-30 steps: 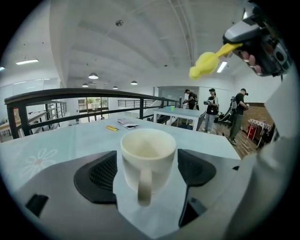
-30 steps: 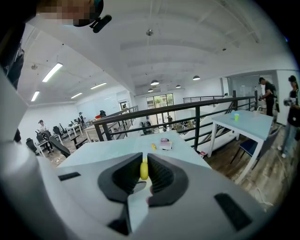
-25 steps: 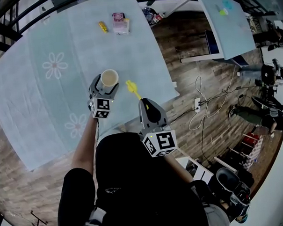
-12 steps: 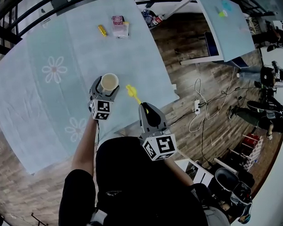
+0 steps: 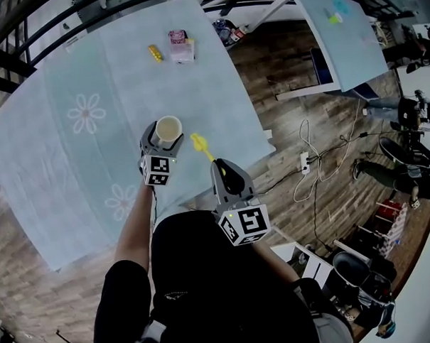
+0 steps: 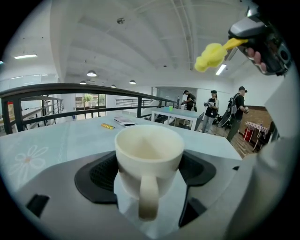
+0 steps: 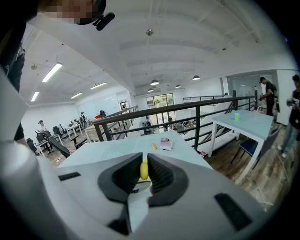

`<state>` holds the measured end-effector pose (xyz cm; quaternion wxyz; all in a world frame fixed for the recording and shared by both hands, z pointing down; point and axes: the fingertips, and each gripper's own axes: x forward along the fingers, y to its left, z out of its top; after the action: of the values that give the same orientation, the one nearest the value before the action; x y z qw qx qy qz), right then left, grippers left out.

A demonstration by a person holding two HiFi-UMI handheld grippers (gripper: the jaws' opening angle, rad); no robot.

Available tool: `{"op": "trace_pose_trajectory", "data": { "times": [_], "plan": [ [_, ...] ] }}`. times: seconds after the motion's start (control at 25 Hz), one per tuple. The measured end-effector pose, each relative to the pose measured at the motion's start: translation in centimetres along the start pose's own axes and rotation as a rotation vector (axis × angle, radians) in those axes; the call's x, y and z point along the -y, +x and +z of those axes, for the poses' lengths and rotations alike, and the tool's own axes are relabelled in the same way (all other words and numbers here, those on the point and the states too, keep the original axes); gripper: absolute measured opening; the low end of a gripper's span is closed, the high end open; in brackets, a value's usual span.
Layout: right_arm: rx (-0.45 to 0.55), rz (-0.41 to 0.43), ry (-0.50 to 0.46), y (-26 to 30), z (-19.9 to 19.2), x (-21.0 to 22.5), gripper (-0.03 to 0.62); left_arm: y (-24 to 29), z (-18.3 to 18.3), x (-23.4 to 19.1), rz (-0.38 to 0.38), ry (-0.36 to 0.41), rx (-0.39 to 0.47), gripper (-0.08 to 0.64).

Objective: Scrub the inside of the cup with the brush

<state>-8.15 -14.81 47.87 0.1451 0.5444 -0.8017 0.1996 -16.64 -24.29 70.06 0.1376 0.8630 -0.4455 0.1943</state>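
Observation:
A cream cup (image 5: 168,128) (image 6: 149,154) sits upright between the jaws of my left gripper (image 5: 160,142) (image 6: 148,173), which is shut on it; its handle faces the gripper's camera and the inside looks empty. My right gripper (image 5: 219,162) (image 7: 143,172) is shut on the handle of a yellow brush (image 5: 200,143) (image 7: 144,169). The brush's yellow head (image 6: 210,55) hangs up and to the right of the cup, apart from it. Both are held above the pale blue table (image 5: 72,159).
At the table's far side lie a small yellow thing (image 5: 155,52) and a pink packet (image 5: 181,45). The table's right edge (image 5: 259,119) runs close by the brush. A second table (image 5: 337,34) and cables (image 5: 314,166) are on the wooden floor to the right. Several people stand in the distance.
Both grippers have kept their hold and their spacing. The view has shifted slightly; the cup and brush sit a little lower and to the right in the head view.

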Motion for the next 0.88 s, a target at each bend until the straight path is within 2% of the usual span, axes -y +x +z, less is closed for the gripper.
{"op": "trace_pose_trajectory", "data": {
  "times": [0.16,0.48,0.68,0.88],
  "plan": [
    [0.012,-0.011,-0.005,-0.6,0.4,0.2,0.040,-0.5,0.7,0.3,-0.026,0.004,0.003,0.394],
    [0.049,-0.002,-0.021,-1.4,1.4,0.4,0.040,-3.5,4.8,2.9,-0.044,0.092,0.090,0.394],
    [0.075,0.014,-0.042,-2.2,2.2,-0.1,0.040,-5.8,6.7,4.3,-0.045,0.159,0.113,0.394],
    [0.103,0.032,-0.025,-3.5,2.8,-0.6,0.040,-7.5,8.3,5.8,-0.067,0.182,0.132,0.394]
  ]
}}
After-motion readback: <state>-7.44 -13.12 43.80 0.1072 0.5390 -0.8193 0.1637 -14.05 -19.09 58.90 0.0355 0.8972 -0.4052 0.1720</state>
